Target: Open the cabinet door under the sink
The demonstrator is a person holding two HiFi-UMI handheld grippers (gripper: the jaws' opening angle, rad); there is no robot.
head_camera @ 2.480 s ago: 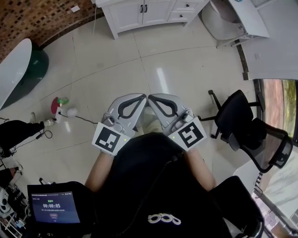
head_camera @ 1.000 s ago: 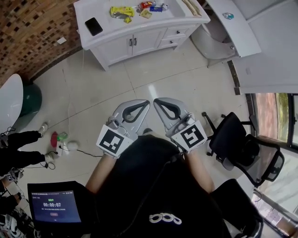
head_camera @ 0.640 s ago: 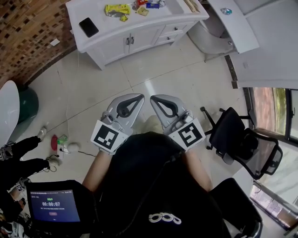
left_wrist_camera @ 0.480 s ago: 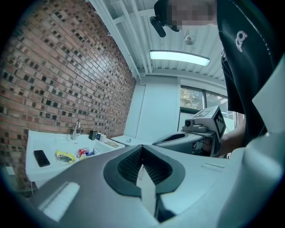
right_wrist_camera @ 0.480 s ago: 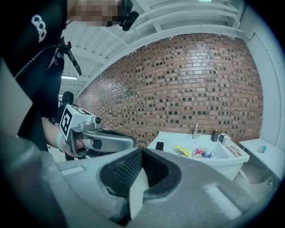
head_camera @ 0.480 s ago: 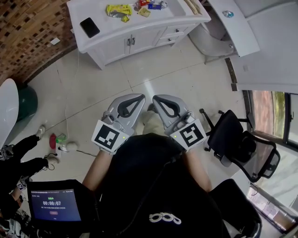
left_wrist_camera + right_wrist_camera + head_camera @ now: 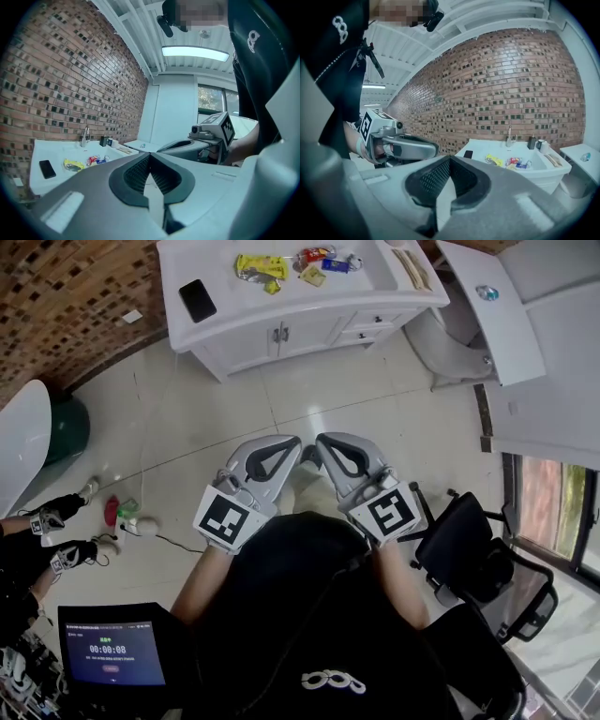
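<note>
1. White cabinet (image 7: 251, 341) stands at the top centre of the head view, well apart from both tools. Its two doors (image 7: 302, 332) lie flush and closed, with dark handles side by side at the middle seam.
2. Its tabletop (image 7: 244, 307) carries a black phone (image 7: 198, 300) at the left. A yellow wrapper (image 7: 255, 266) lies farther up, beside small coloured packets.
3. The left hand-held gripper (image 7: 294, 442) sits at frame centre, close to the person's chest. Its jaws are clenched tip to tip with nothing between them.
4. The right hand-held gripper (image 7: 322, 440) is just beside it, tips nearly meeting. It is likewise clenched and empty.
5. Glossy tiled floor (image 7: 328, 390) fills the stretch between the tools and the cabinet.
6. A black office chair (image 7: 469, 545) stands at the lower right, and a lit screen (image 7: 112, 652) shows at the lower left.
7. A brick wall (image 7: 66, 287) fills the upper left corner.
</note>
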